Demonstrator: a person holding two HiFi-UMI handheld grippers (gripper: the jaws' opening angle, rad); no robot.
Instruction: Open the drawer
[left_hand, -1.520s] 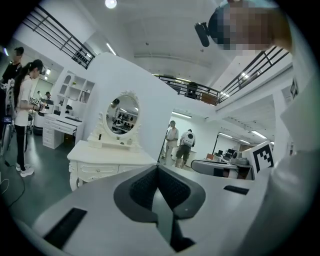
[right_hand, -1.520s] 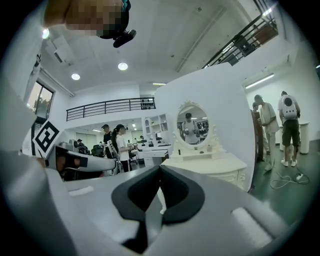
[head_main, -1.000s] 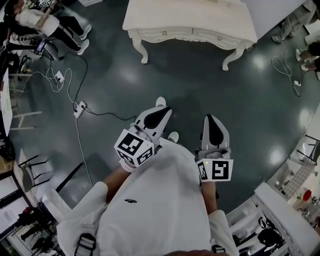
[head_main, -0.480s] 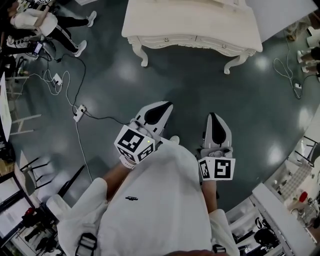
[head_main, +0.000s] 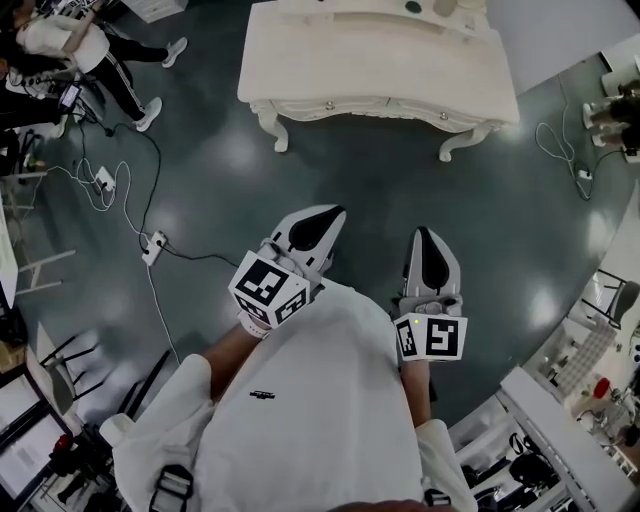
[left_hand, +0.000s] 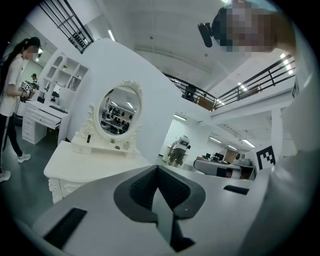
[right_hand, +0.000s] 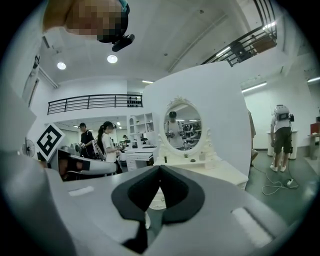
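A white dressing table (head_main: 380, 60) stands ahead of me on the dark floor. Its two drawer fronts, each with a small knob, face me: left drawer (head_main: 328, 104), right drawer (head_main: 445, 114), both closed. My left gripper (head_main: 325, 215) and right gripper (head_main: 422, 237) are held side by side in front of my body, well short of the table. Both are shut with nothing in them. The left gripper view shows shut jaws (left_hand: 156, 172) and the table (left_hand: 85, 165) with its oval mirror (left_hand: 118, 111). The right gripper view shows shut jaws (right_hand: 159, 172) pointing at the same table (right_hand: 220, 172).
A power strip (head_main: 153, 247) and cables lie on the floor at the left. People (head_main: 70, 40) stand at the upper left. White benches with tools (head_main: 560, 420) line the lower right, and a cable (head_main: 565, 150) lies at the right.
The table has drawn closer in the head view and more of its top shows. Both grippers have been carried forward towards it, still shut and side by side.
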